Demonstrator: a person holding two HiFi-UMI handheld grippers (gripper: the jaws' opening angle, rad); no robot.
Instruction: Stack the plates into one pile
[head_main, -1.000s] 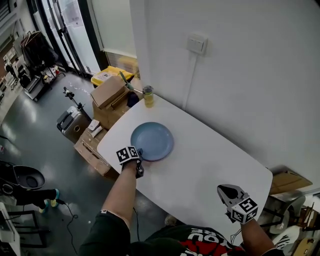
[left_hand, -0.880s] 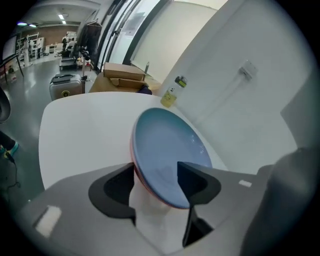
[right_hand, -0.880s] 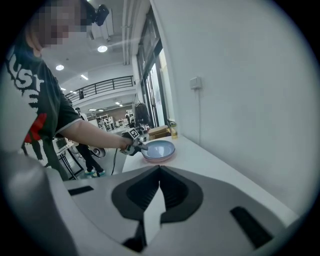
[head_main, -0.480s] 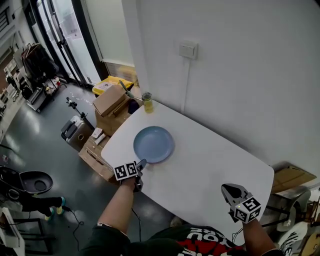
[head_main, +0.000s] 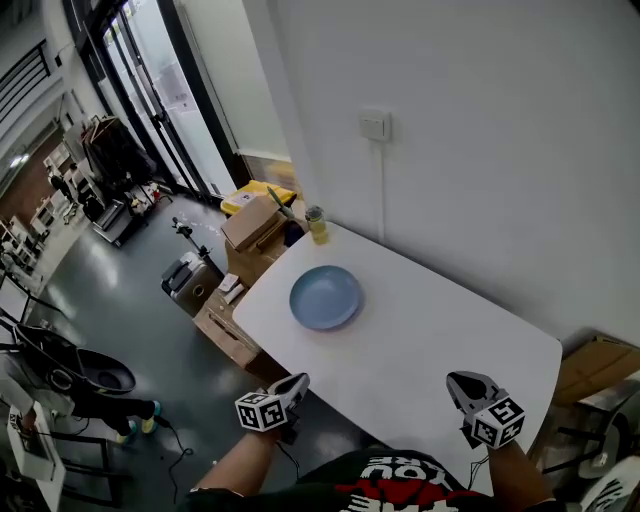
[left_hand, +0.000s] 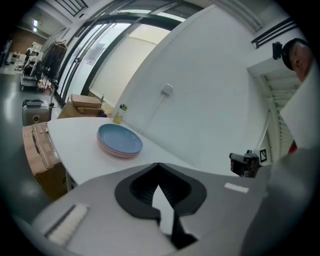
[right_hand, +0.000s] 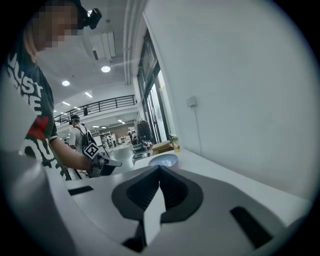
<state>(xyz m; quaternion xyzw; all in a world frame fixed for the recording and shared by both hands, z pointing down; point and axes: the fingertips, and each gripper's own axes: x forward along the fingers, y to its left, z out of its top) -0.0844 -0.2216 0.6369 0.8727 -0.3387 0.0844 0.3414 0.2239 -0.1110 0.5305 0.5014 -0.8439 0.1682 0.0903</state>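
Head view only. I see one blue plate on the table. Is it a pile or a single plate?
Observer: A pile. The left gripper view shows a pink plate under the blue plate.
Operator: Left jaws?
Observer: The left gripper has just closed: jaws together, nothing between.
Operator: Right?
Observer: The right gripper is the same: jaws together, empty.

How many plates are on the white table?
2 show: a blue plate on top and a pink plate under it, one pile on the table. More may hide underneath.
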